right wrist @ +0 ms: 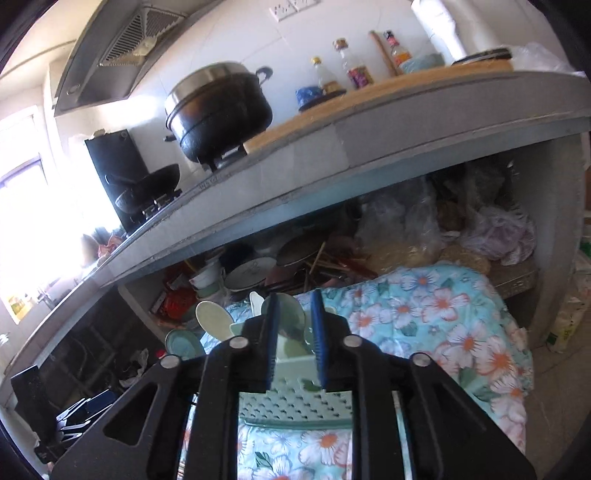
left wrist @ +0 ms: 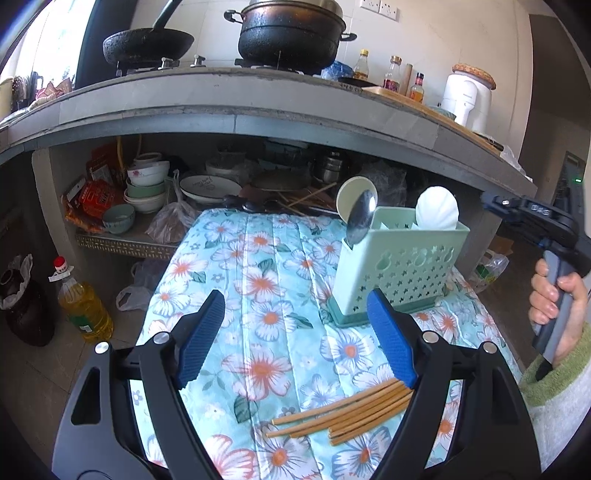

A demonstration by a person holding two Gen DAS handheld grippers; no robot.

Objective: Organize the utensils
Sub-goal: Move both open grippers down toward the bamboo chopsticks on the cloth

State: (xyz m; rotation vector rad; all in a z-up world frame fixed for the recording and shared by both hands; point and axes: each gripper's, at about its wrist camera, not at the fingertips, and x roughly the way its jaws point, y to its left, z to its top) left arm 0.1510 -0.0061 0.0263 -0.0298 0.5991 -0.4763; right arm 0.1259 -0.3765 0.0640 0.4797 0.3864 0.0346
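Left gripper (left wrist: 295,332): jaws wide, empty, over floral cloth (left wrist: 258,266); chopsticks (left wrist: 343,415) beside; right gripper (right wrist: 293,343): slightly parted, empty, above green utensil holder (right wrist: 295,406) holding spoons (left wrist: 360,218)

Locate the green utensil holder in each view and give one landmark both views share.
Left wrist: the green utensil holder stands right of centre on the floral cloth.
Right wrist: bottom centre, mostly behind the right gripper.
Shared landmark: the black pot on the counter.
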